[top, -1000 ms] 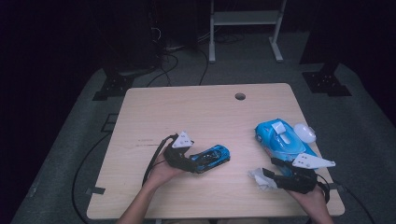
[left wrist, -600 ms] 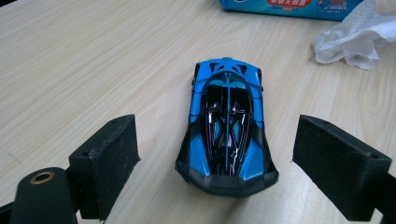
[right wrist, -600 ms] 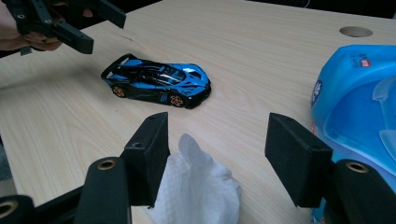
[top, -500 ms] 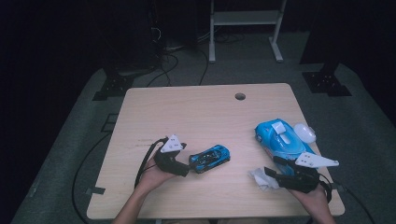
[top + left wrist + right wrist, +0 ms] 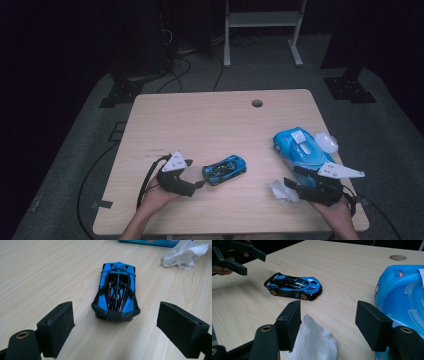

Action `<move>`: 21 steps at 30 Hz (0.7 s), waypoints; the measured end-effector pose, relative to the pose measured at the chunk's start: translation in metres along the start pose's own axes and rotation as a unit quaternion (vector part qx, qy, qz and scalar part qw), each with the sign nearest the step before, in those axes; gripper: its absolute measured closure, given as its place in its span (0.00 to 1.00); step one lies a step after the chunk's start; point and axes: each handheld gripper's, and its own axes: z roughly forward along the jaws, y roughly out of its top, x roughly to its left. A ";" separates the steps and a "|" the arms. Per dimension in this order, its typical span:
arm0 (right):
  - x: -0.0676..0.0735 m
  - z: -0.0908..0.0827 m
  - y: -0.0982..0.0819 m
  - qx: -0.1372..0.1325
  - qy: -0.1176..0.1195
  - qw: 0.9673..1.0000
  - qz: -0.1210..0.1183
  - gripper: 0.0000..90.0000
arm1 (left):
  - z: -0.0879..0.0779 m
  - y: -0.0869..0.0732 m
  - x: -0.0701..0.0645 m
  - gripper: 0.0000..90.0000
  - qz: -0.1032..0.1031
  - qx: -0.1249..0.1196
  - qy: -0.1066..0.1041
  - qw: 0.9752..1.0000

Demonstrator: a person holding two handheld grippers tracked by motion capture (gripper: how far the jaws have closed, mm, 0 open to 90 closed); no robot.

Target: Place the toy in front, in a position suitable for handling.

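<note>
A blue and black toy car point(image 5: 226, 169) stands on the wooden table point(image 5: 210, 120). In the left gripper view the car point(image 5: 116, 293) lies just ahead of my left gripper point(image 5: 120, 331), whose jaws stand wide apart with nothing between them. My left gripper point(image 5: 200, 183) sits left of the car. My right gripper point(image 5: 291, 184) is at the table's front right; its jaws have just been opening. A crumpled white tissue point(image 5: 314, 343) lies low between its pads point(image 5: 290, 323), not pinched. The car point(image 5: 294, 287) and left gripper point(image 5: 238, 258) show beyond.
A blue pack of wet wipes point(image 5: 299, 147) lies close behind my right gripper, with a white rounded object point(image 5: 326, 142) beside it. A cable hole point(image 5: 257, 103) is in the table's far side. Stands and cables sit on the dark floor beyond.
My left gripper has drawn back to the left, away from the toy car, which stays where it was. My right gripper has kept its place over the tissue.
</note>
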 end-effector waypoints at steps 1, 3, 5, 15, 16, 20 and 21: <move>0.000 0.000 0.000 -0.001 0.000 1.000 0.002 0.40 | -0.001 -0.002 0.000 0.15 -0.003 -0.001 0.000 1.000; -0.001 0.001 0.000 -0.001 0.001 1.000 0.004 0.39 | -0.004 -0.005 0.000 0.15 -0.005 -0.001 0.000 1.000; -0.001 0.001 -0.001 -0.001 0.001 1.000 0.004 0.39 | -0.007 -0.009 0.000 0.15 -0.006 -0.001 0.004 1.000; -0.001 0.006 -0.002 0.004 0.002 1.000 0.005 0.38 | -0.013 -0.027 0.000 0.14 -0.022 -0.004 0.018 1.000; -0.001 0.007 -0.001 0.006 0.003 1.000 0.007 0.38 | -0.014 -0.028 0.001 0.14 -0.022 -0.004 0.020 1.000; 0.000 0.011 0.000 0.009 0.005 1.000 0.003 0.38 | -0.018 -0.031 0.002 0.14 -0.023 -0.006 0.025 0.999; 0.000 0.012 0.000 0.009 0.005 1.000 0.001 0.38 | -0.019 -0.032 0.002 0.14 -0.024 -0.008 0.027 0.999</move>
